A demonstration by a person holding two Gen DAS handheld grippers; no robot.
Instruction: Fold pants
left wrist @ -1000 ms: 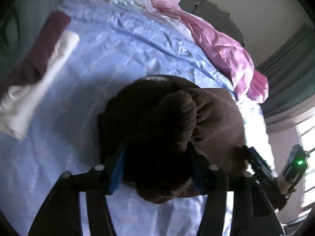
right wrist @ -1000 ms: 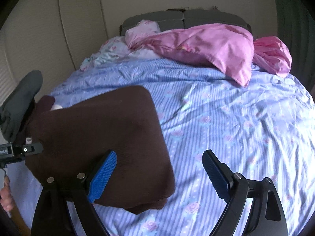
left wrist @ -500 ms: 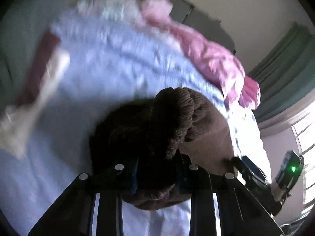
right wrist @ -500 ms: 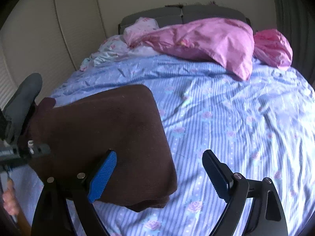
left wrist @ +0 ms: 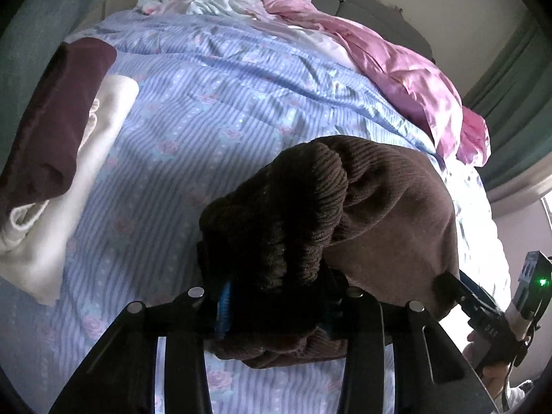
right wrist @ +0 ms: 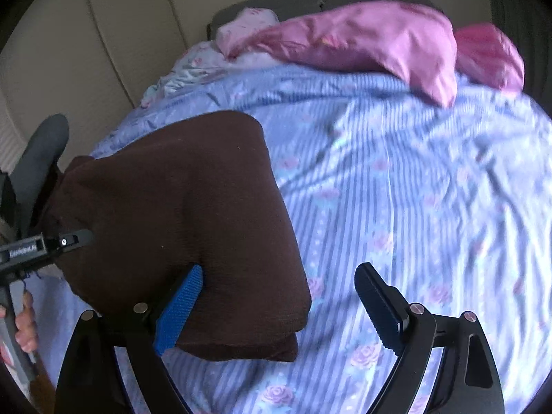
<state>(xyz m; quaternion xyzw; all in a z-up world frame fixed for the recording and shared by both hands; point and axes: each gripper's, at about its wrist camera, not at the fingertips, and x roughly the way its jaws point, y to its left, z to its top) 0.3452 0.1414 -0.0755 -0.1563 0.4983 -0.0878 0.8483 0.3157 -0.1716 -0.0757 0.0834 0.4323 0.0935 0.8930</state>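
Left gripper (left wrist: pixel 276 310) clamps the folded brown pants' (right wrist: pixel 179 214) ribbed end at the bed's (right wrist: pixel 414 189) near-left edge; right gripper (right wrist: pixel 276 303) agape alongside.

left gripper (left wrist: pixel 276 305) — clamped on brown pants (left wrist: pixel 310 227) | above striped bedsheet (left wrist: pixel 207 110)

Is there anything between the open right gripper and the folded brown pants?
Nothing visible. The right gripper is open at the pants, its left finger against their near edge, while the left gripper grips the ribbed end. Only bedsheet lies alongside.
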